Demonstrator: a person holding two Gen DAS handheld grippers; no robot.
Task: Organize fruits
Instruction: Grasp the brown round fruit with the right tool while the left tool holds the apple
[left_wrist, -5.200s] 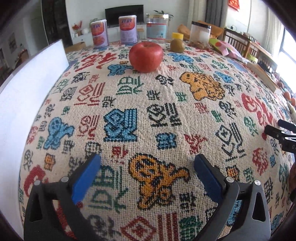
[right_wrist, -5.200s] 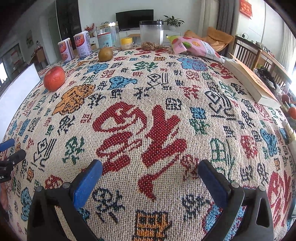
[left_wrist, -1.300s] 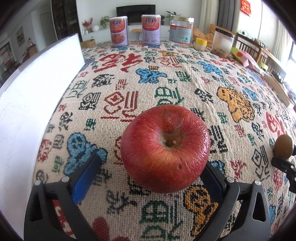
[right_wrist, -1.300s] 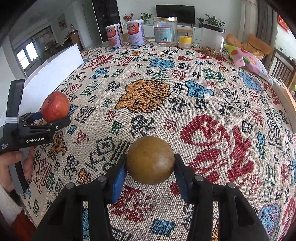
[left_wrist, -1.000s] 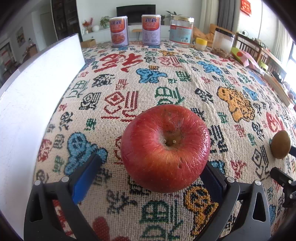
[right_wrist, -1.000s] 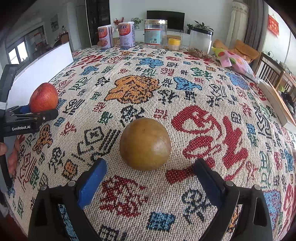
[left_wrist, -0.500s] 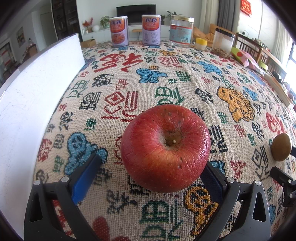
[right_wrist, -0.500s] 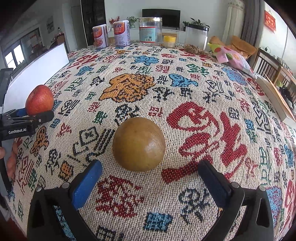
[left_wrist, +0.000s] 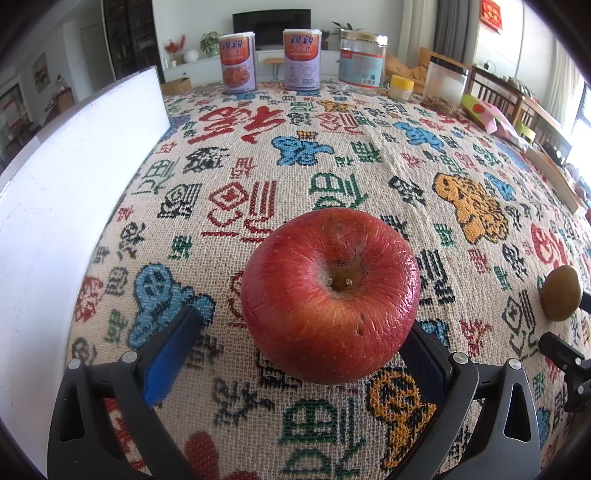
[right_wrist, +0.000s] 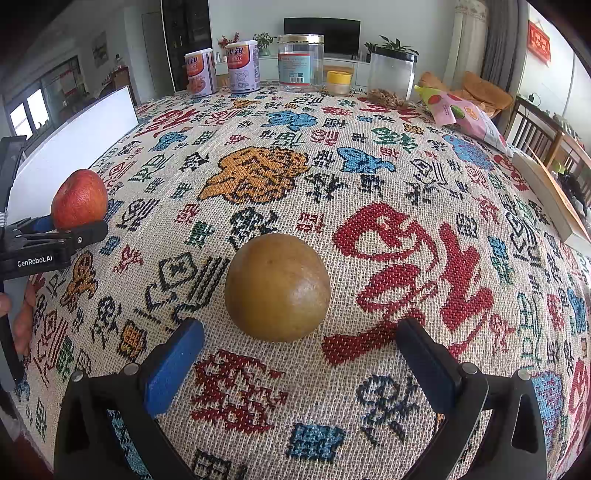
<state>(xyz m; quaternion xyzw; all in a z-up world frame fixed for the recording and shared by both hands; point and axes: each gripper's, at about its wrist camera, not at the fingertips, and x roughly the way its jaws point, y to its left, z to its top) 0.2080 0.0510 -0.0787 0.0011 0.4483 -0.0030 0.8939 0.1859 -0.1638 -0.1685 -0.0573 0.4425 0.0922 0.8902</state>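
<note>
My left gripper (left_wrist: 295, 354) has its 2 blue-padded jaws spread wide; the round red apple (left_wrist: 330, 295) sits on the patterned woven tablecloth (left_wrist: 258, 177) between them, its right side seemingly touching the right pad, the left pad apart. My right gripper (right_wrist: 299, 360) is likewise spread, the round brown-yellow fruit (right_wrist: 277, 292) resting just ahead of its tips, untouched. Both fruits look set down side by side, so I judge this the release step. Next, I would draw both tools straight back without nudging either fruit. Beyond stand 2 printed tins (left_wrist: 271, 61).
</note>
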